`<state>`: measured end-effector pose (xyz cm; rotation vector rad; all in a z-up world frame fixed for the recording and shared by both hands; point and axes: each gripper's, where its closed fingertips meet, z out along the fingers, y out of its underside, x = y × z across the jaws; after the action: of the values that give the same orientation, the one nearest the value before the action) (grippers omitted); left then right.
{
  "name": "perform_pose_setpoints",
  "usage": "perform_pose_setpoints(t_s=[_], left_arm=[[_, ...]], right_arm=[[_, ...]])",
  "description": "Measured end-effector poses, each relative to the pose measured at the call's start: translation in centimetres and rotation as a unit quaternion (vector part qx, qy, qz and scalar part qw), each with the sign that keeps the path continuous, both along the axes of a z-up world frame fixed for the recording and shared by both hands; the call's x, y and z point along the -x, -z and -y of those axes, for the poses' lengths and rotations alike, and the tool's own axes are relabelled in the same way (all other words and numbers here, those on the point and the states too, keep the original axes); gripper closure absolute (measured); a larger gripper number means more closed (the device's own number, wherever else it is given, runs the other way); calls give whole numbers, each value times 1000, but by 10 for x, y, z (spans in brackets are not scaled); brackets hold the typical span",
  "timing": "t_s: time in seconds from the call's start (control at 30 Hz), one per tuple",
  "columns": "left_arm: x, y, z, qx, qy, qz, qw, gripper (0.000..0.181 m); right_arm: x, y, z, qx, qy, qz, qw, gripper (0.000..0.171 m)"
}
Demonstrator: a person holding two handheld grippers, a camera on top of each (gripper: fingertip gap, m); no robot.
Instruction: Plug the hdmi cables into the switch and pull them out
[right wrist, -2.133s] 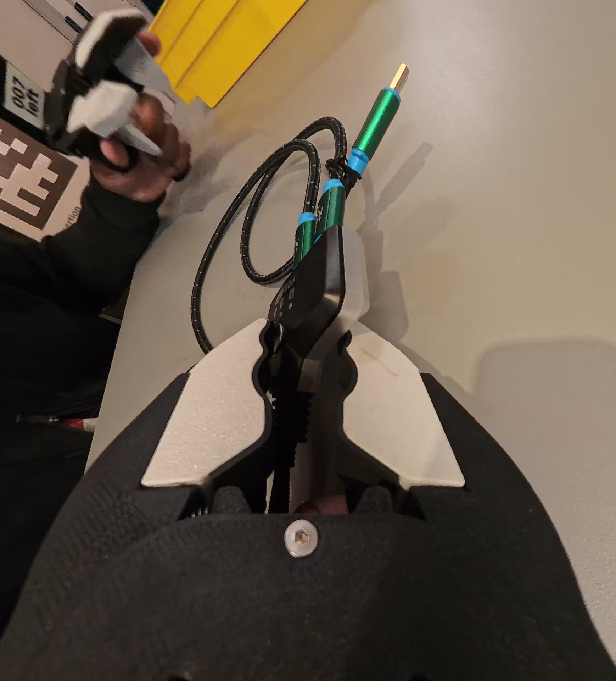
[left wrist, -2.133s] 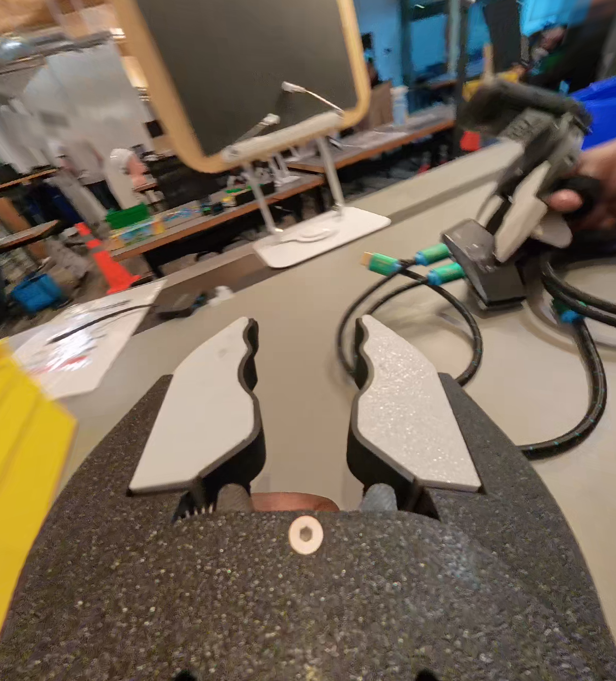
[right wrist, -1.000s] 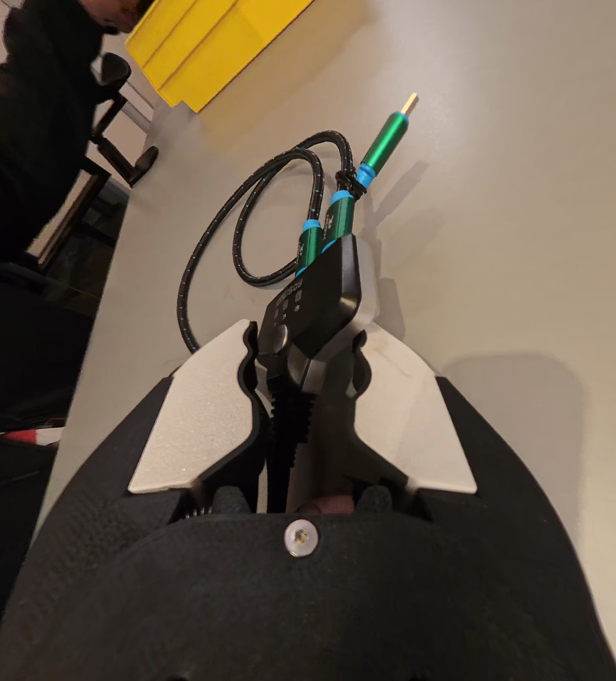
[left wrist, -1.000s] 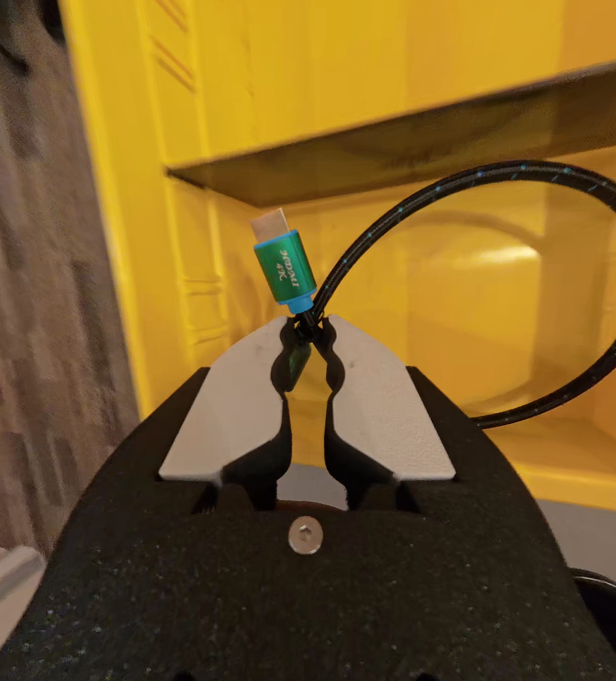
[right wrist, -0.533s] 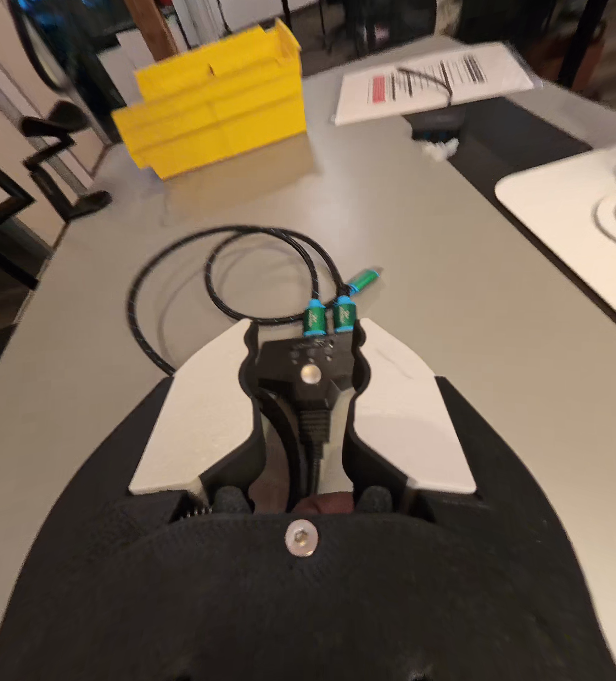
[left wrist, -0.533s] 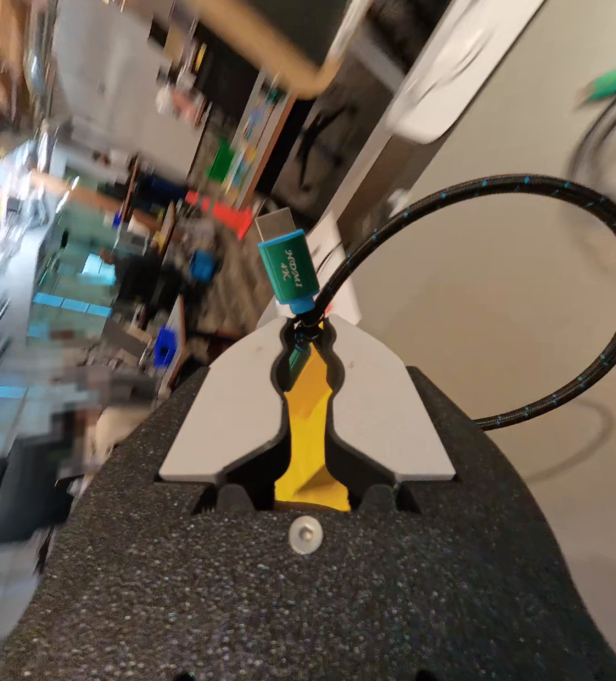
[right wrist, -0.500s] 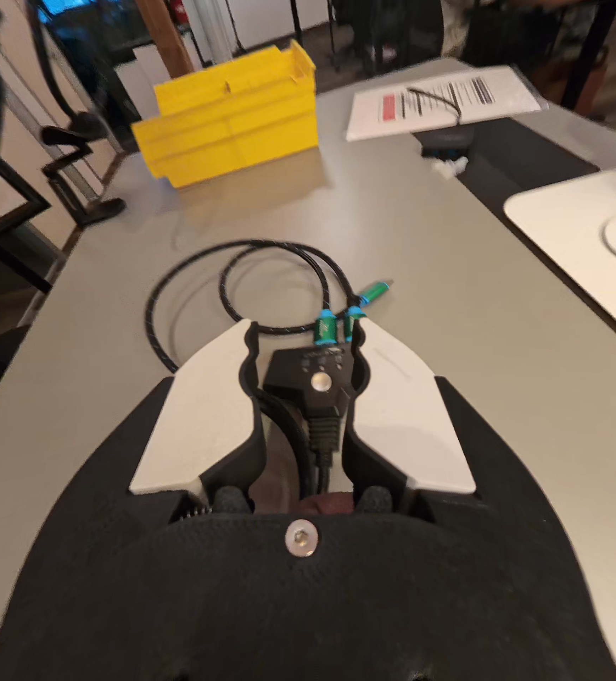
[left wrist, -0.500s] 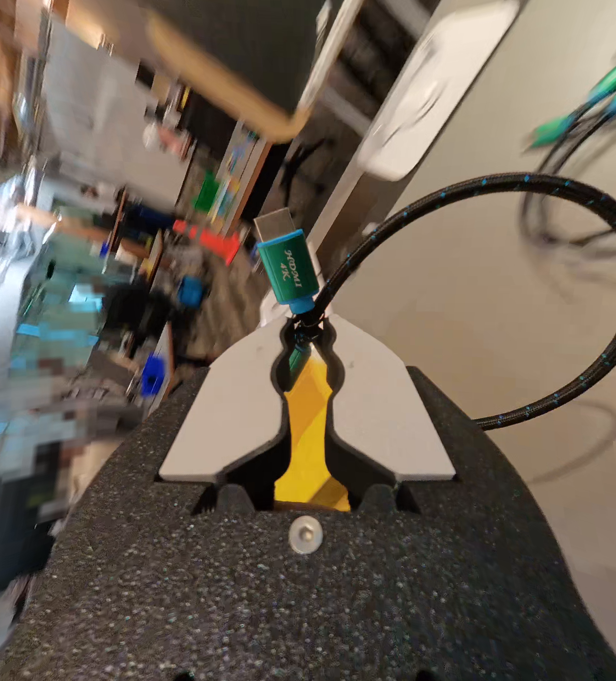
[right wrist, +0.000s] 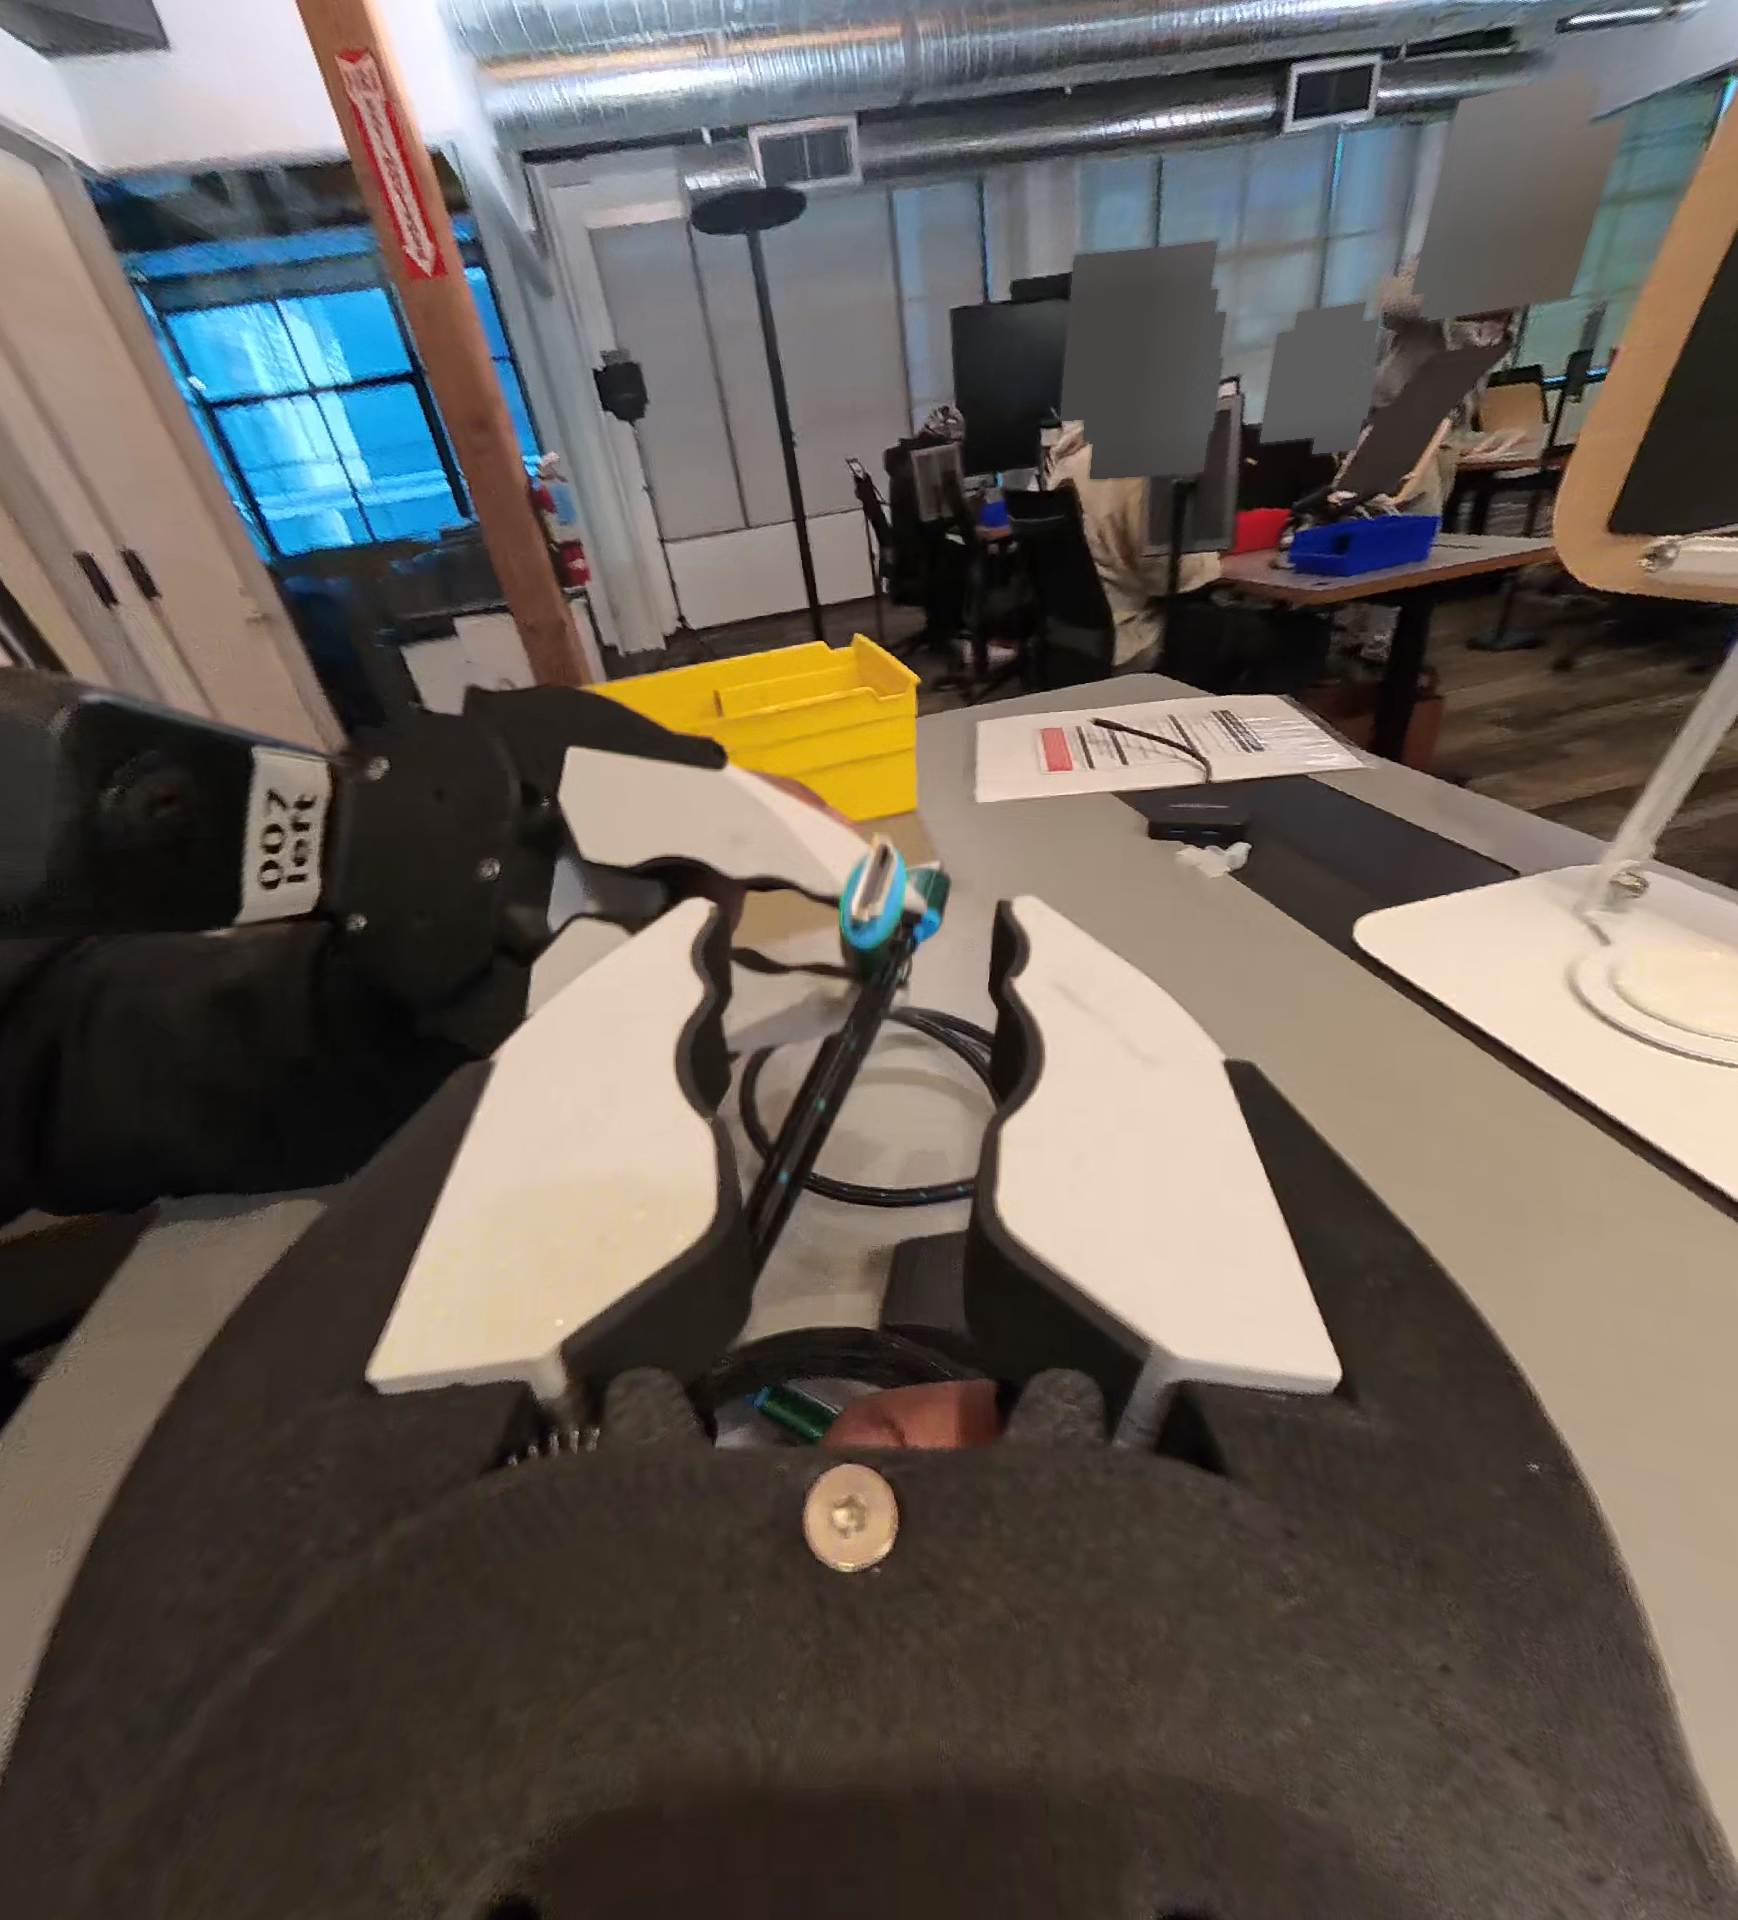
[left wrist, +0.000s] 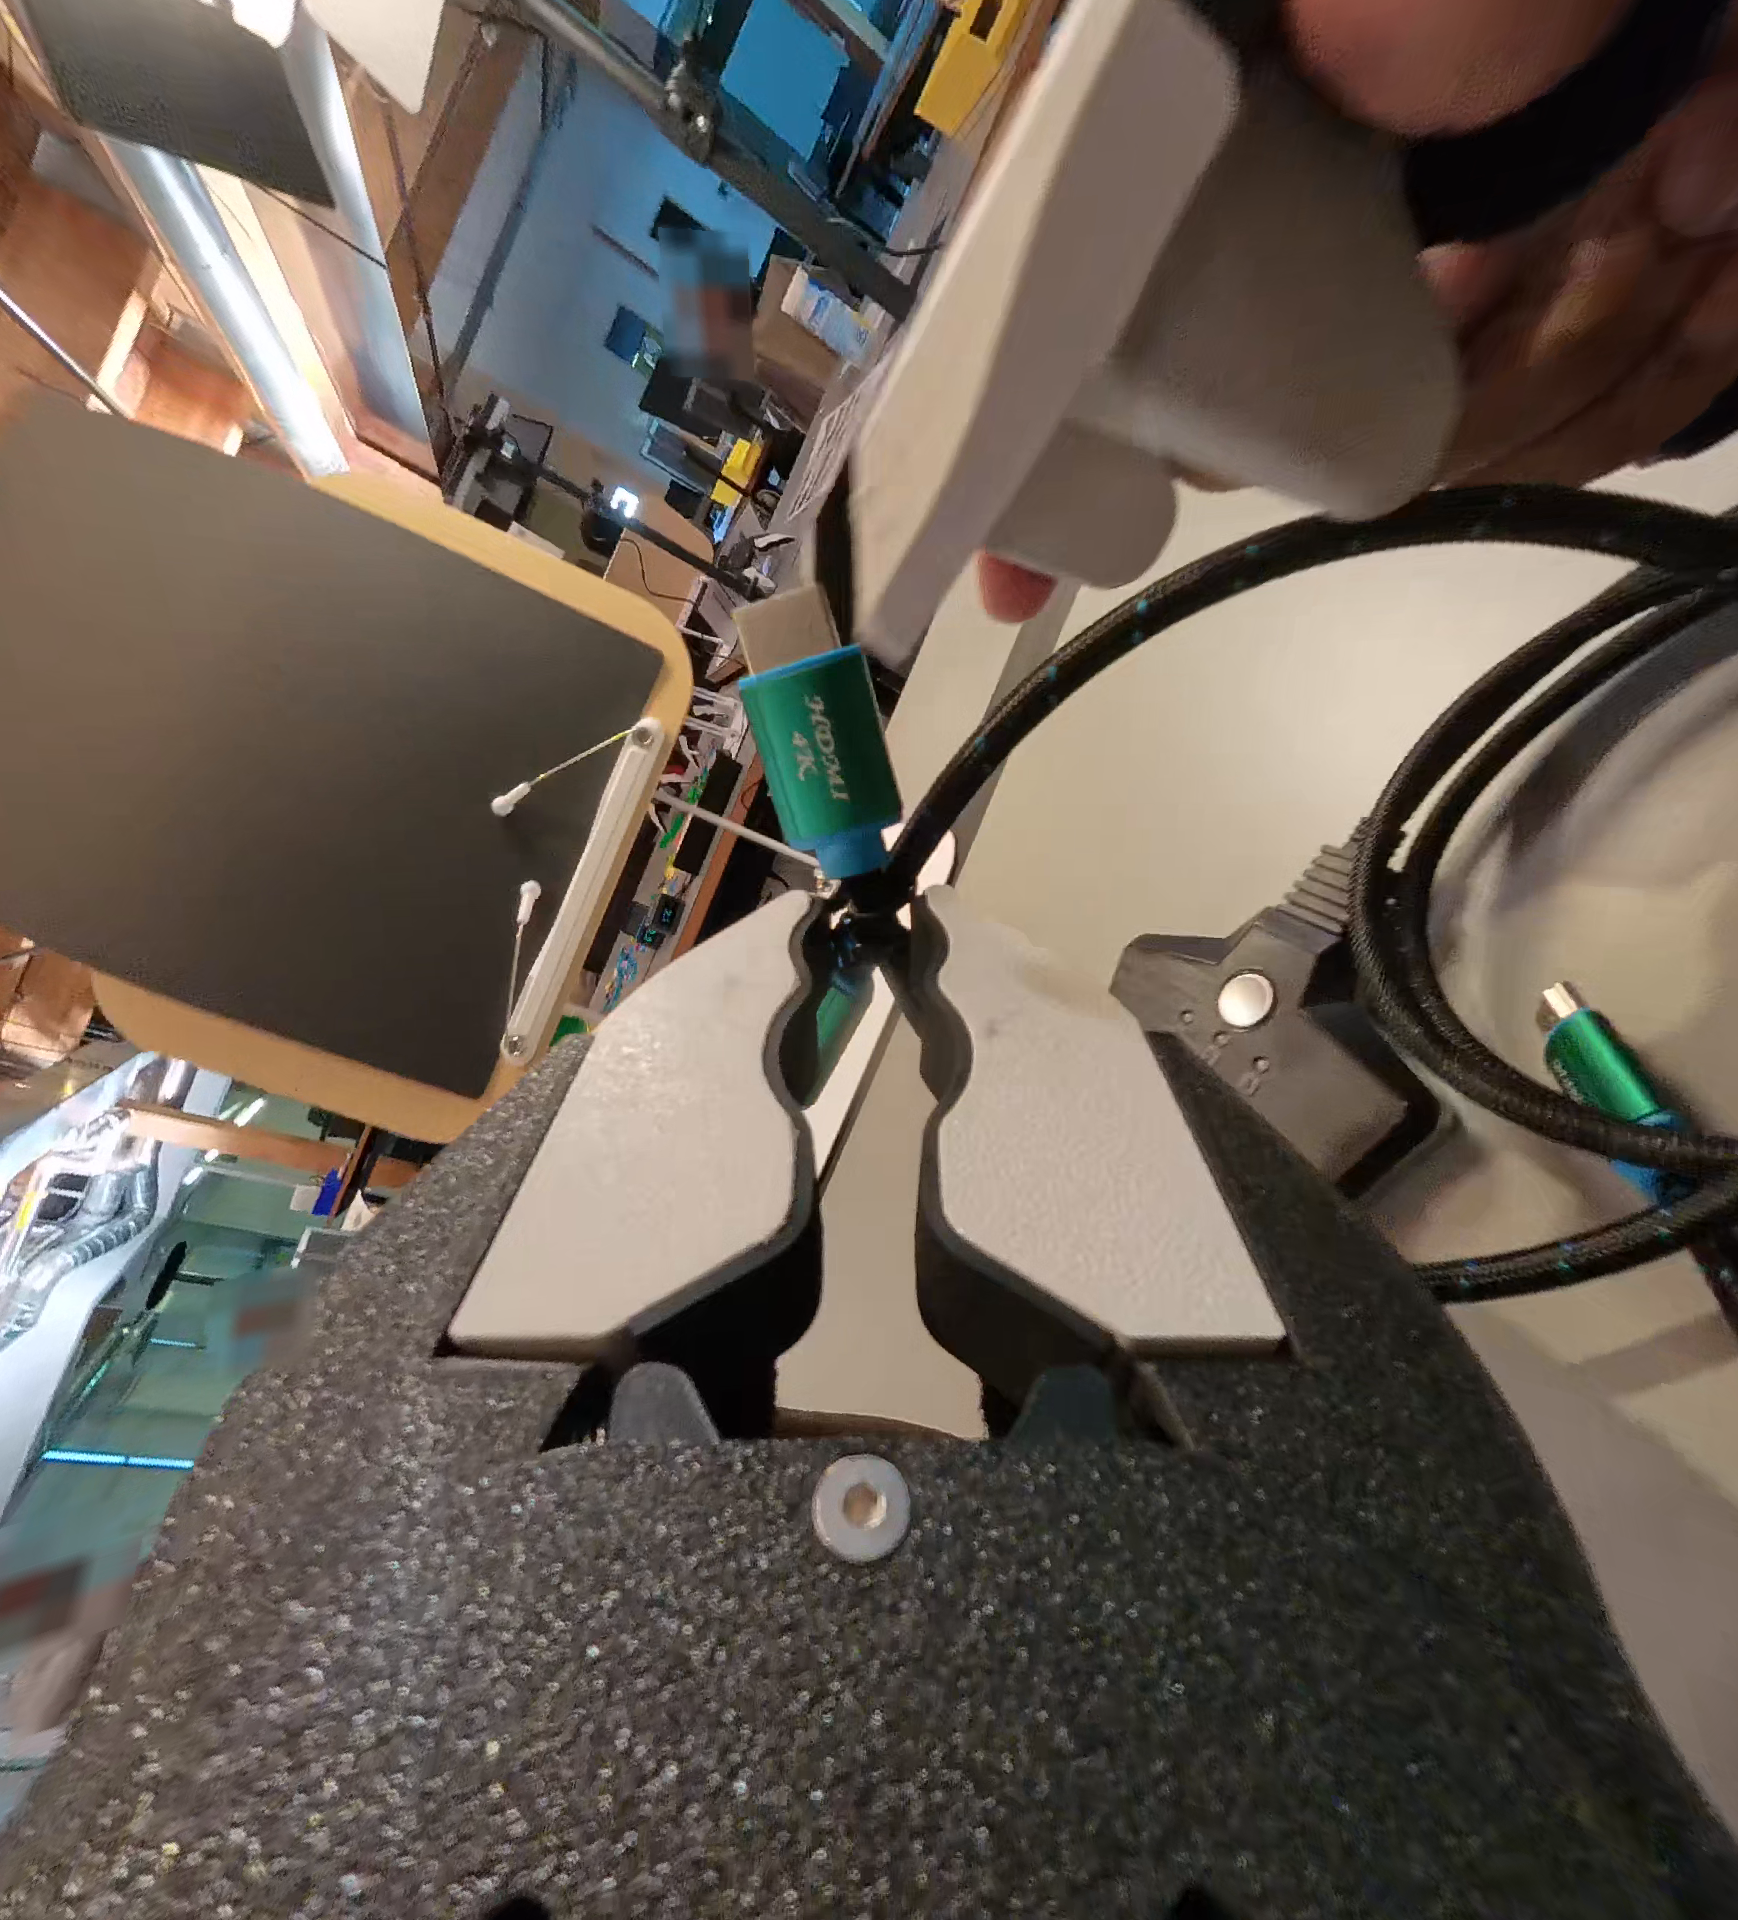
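My left gripper [left wrist: 870,914] is shut on a black braided HDMI cable [left wrist: 1364,540] just behind its green plug [left wrist: 818,758], which sticks up past the fingertips. The black switch [left wrist: 1249,1049] lies on the grey table to the right, with another green plug [left wrist: 1597,1070] beside it among cable loops. My right gripper [right wrist: 854,935] is open and empty above the table. In the right wrist view the left gripper [right wrist: 844,883] comes in from the left and holds the plug [right wrist: 880,894] between the right fingertips. The switch [right wrist: 922,1283] lies below.
A yellow bin [right wrist: 803,717] and a paper sheet [right wrist: 1156,748] sit at the far end of the table [right wrist: 1467,1299]. A white stand base [right wrist: 1675,997] with a dark framed board stands at the right on a black mat [right wrist: 1312,831]. People sit at desks beyond. The tips of one gripper are about 4 centimetres away from the tips of the other. My left gripper's tips are some 11 centimetres from the black switch [left wrist: 1249,1049].
My right gripper has let go of the switch, opened and lifted. My left gripper has swung away from the yellow bin and brought its plug over to the right gripper.
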<state>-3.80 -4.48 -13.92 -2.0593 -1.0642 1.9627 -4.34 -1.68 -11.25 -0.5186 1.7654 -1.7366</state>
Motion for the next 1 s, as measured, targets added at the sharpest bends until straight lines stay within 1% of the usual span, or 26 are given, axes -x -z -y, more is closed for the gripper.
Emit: perform_pose_setpoints(t_s=[0.07,0.1,0.13,0.17,0.2,0.27,0.33,0.37,0.43,0.5,0.57,0.63,0.67,0.7,0.73,0.77,0.83,0.87,0.93,1.0], left_arm=[[5,10,-5,15,1,12,1000,167],[6,12,-8,25,4,10,1000,167],[5,12,-9,32,5,1,999,167],[3,13,-9,26,5,-5,1000,167],[1,17,-7,7,5,-7,1000,166],[-6,17,-5,-43,23,-39,998,165],[-16,8,-1,-124,51,-89,987,156],[-22,0,5,-172,57,-122,976,152],[-33,-14,21,-269,69,-180,944,144],[-38,-17,33,-380,90,-204,898,134],[-34,-7,31,-500,127,-183,837,123],[-30,2,19,-604,179,-155,761,119],[-28,5,14,-644,199,-147,724,118],[-27,7,11,-674,212,-144,692,118],[-26,7,9,-693,222,-145,670,120],[-26,8,6,-703,231,-141,657,125],[-24,13,-4,-712,240,-119,649,137],[-24,14,-8,-711,246,-112,649,155],[-25,8,-8,-714,254,-132,639,162],[-25,4,-6,-720,256,-144,629,163]], right_arm=[[-3,9,4,-11,8,-28,1000,128],[-5,16,7,-22,13,-44,999,137],[-6,26,11,-40,19,-65,997,152],[-8,34,13,-51,19,-82,995,153],[-11,36,14,-50,17,-84,995,154],[-15,34,15,-38,9,-63,997,156],[-15,28,15,-20,6,-28,999,158],[-14,24,15,-9,3,-8,1000,158],[-12,20,14,5,-10,22,1000,159],[-12,20,14,7,-23,42,999,159],[-15,21,13,9,-37,55,998,159],[-21,23,12,8,-54,54,997,159],[-24,24,11,6,-63,51,997,159],[-27,25,11,5,-70,49,996,159],[-30,26,10,5,-74,46,996,159],[-32,27,10,4,-75,42,996,159],[-34,29,10,3,-76,34,996,159],[-34,29,11,2,-74,31,997,159],[-32,27,10,6,-76,38,996,159],[-30,25,11,9,-70,41,997,160]])
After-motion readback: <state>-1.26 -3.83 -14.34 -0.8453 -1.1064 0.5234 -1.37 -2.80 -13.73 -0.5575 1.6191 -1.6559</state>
